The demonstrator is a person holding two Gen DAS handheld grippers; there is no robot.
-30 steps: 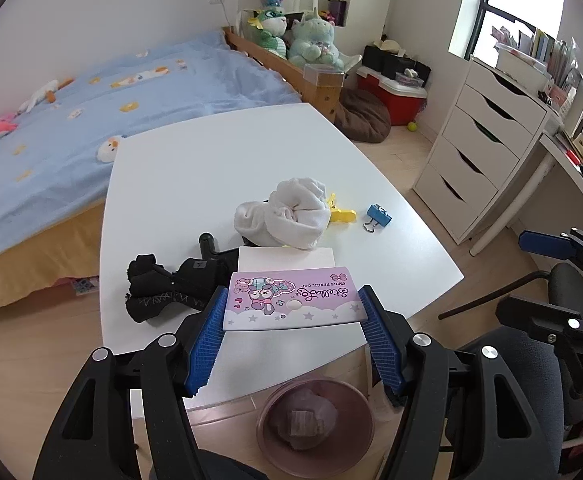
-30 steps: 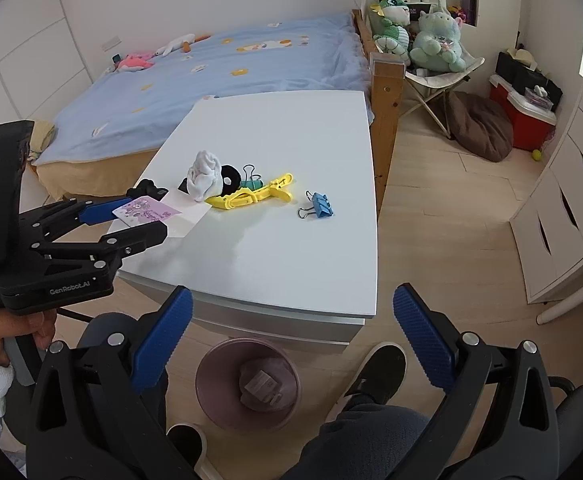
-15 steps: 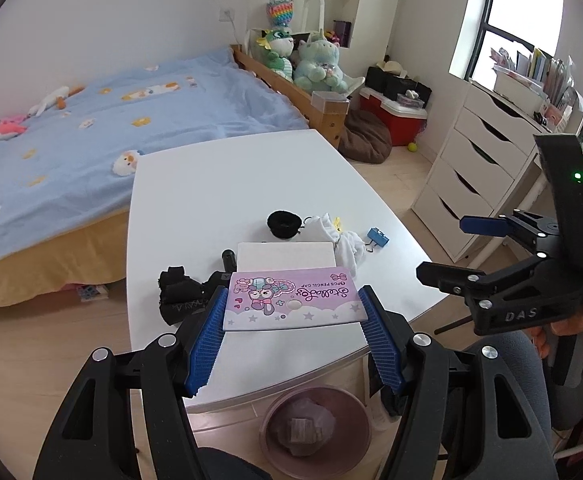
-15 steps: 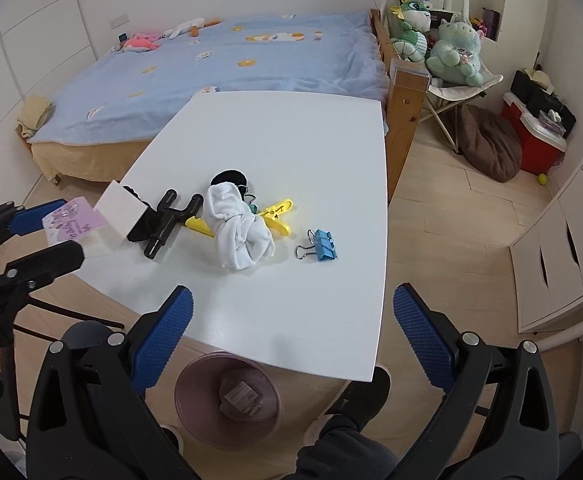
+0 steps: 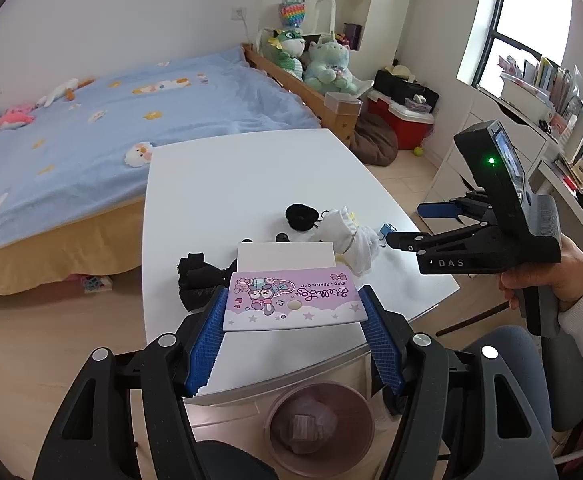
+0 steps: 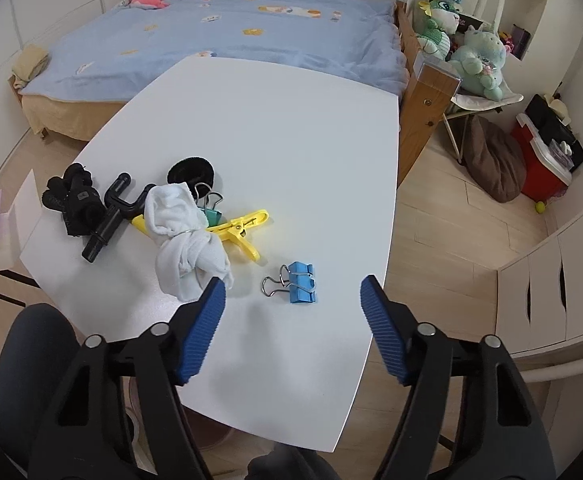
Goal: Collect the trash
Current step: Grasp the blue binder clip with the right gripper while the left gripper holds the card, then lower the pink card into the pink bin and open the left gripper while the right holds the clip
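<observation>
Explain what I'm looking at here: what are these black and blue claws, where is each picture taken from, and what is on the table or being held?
No robot: a person holds one two-finger tool in each hand, with a fisheye camera on each looking along its fingers. In the left wrist view, the left tool grips a purple pencil-cap card above a pink bin on the floor; the right tool shows beside it. In the right wrist view, the right tool hangs over the white table, nothing between its fingers; its jaws have just been closing. On the table lie a white cloth, blue binder clip, yellow clamp and black items.
</observation>
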